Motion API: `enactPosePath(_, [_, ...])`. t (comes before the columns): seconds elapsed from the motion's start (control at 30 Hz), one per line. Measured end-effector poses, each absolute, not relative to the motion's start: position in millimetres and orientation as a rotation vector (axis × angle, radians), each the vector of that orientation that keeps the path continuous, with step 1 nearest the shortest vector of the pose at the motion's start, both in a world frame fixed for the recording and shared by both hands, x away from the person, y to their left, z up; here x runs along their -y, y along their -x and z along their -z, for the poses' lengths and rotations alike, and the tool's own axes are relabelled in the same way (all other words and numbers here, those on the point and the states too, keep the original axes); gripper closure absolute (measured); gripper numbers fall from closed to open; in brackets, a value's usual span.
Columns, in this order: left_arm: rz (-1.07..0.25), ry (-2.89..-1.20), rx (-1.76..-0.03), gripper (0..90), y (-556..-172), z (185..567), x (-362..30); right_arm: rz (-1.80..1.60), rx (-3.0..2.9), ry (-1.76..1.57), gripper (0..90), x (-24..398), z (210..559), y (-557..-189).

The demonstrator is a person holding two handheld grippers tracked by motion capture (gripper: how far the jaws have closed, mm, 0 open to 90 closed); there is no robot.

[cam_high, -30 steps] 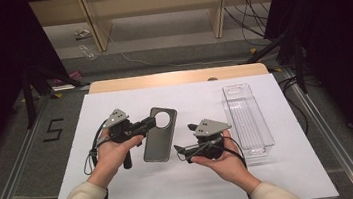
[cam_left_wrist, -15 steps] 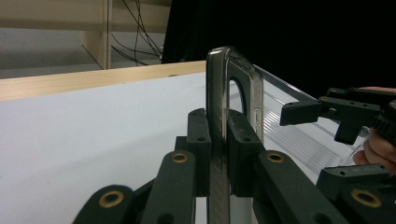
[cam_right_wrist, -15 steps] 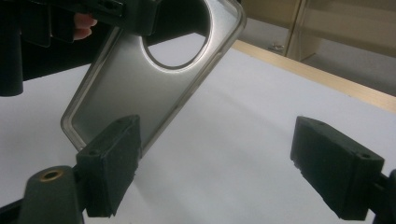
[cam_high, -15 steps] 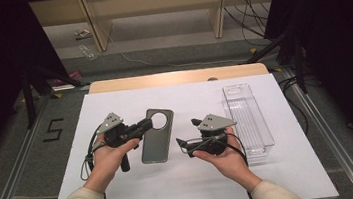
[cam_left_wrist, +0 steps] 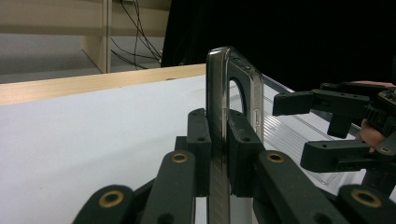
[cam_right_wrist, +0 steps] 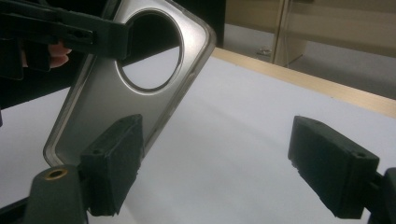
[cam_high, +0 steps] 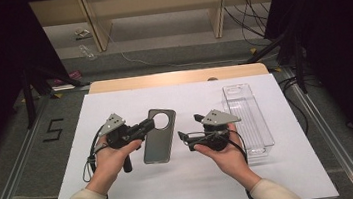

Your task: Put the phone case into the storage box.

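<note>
- Left gripper view has the left tongs (cam_left_wrist: 219,140) pinching a phone case (cam_left_wrist: 224,93) by one long edge, the two pads flat against its thin wall and the case standing on edge between them.
- From the high view, that case (cam_high: 158,135) is held up over the middle of the white table (cam_high: 139,189), between the two hands and tilted rather than lying flat.
- The right tongs (cam_right_wrist: 229,172) are spread wide with nothing between the pads, level with the free side of the case and just beside it.
- I'd judge the case light, thin and bendy, a smoky see-through shell with a big round hole (cam_right_wrist: 149,51) for the camera; it looks glossy, so it could slip under a weak pinch.
- A hold on the plain long rim, away from the hole, seems safest; near the hole the wall is narrow and would likely flex or twist.
- A hard squeeze could bow the shell, so a second hold on the opposite rim would steady it.
- A clear plastic tray (cam_high: 248,116) lies on the person's right side of the table, well apart from the case.
- Nothing stands between the right tongs and the case; the trailing cables (cam_high: 91,159) hang by the wrists, clear of it.
</note>
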State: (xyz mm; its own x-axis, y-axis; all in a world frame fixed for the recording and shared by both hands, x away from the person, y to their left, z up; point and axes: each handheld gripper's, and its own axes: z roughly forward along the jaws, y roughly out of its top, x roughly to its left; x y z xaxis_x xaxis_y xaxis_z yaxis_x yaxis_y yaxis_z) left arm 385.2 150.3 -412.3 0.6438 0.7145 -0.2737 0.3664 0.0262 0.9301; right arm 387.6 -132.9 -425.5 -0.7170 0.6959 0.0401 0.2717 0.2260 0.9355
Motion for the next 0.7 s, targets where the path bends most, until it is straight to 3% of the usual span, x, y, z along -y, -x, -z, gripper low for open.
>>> enactPosePath(0.7, [-0.345,-1.58,-0.915,81.0,-384.0,415.6,-144.1,-1.528,-2.067,-0.947,24.6,133.4,424.2,-391.1])
